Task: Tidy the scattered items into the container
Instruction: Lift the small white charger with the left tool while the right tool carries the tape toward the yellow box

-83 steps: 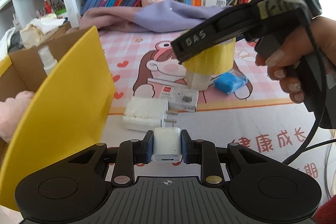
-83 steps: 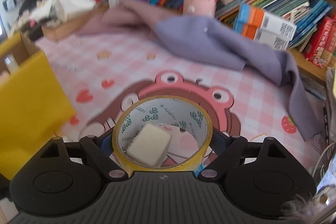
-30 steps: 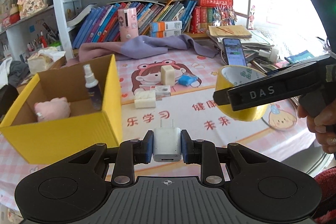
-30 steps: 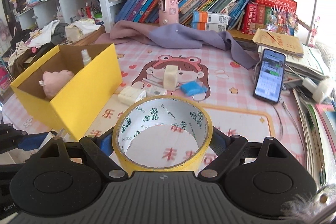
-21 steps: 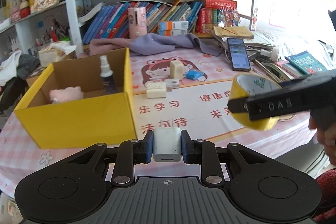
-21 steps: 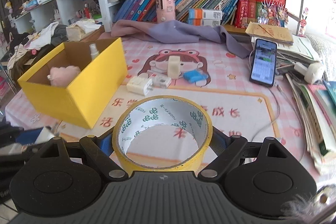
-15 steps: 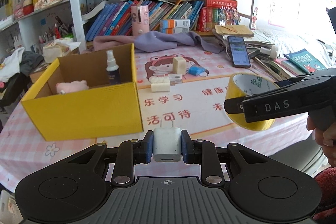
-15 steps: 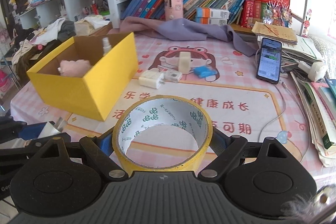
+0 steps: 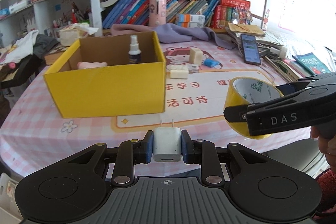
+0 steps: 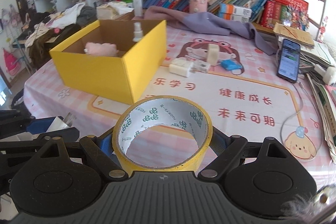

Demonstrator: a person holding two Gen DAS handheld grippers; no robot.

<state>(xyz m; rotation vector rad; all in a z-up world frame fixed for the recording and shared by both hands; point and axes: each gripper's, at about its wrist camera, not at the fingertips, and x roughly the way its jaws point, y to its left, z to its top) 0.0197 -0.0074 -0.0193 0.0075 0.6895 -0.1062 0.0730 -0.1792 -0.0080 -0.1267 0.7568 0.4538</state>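
- Yellow cardboard box (image 9: 109, 87): the container, standing open-topped on the left part of the bench (image 9: 189, 119); a spray bottle (image 9: 133, 49) stands upright inside against the far wall and a pink plush toy (image 9: 91, 64) lies on its floor.
- Left gripper (image 9: 167, 147): jaws clenched on a white charger plug (image 9: 167, 145), pads pressing its two flat sides, prongs pointing forward and up. Held this way the plug can be dropped straight in once the jaws part.
- Right gripper (image 10: 161, 140): jaws spread wide yet grasping a yellow tape roll (image 10: 161, 135) across its outer wall, the hollow core facing up; a wide span is needed because the roll is broad.
- Position: both grippers hang over the near edge of the bench, in front of the box and apart from it, the tape roll to the right of the plug. Judged step: carrying both items toward the box opening.
- Remaining items: a second white adapter (image 10: 180, 67), a small clear packet (image 10: 201, 66), a pale block (image 10: 213, 53) standing on end and a blue bundle (image 10: 231, 65) lie clustered on the bench just right of the box, not yet tidied.
- Not part of the task, probably: a phone (image 10: 288, 60) resting by the paper stacks at the right.
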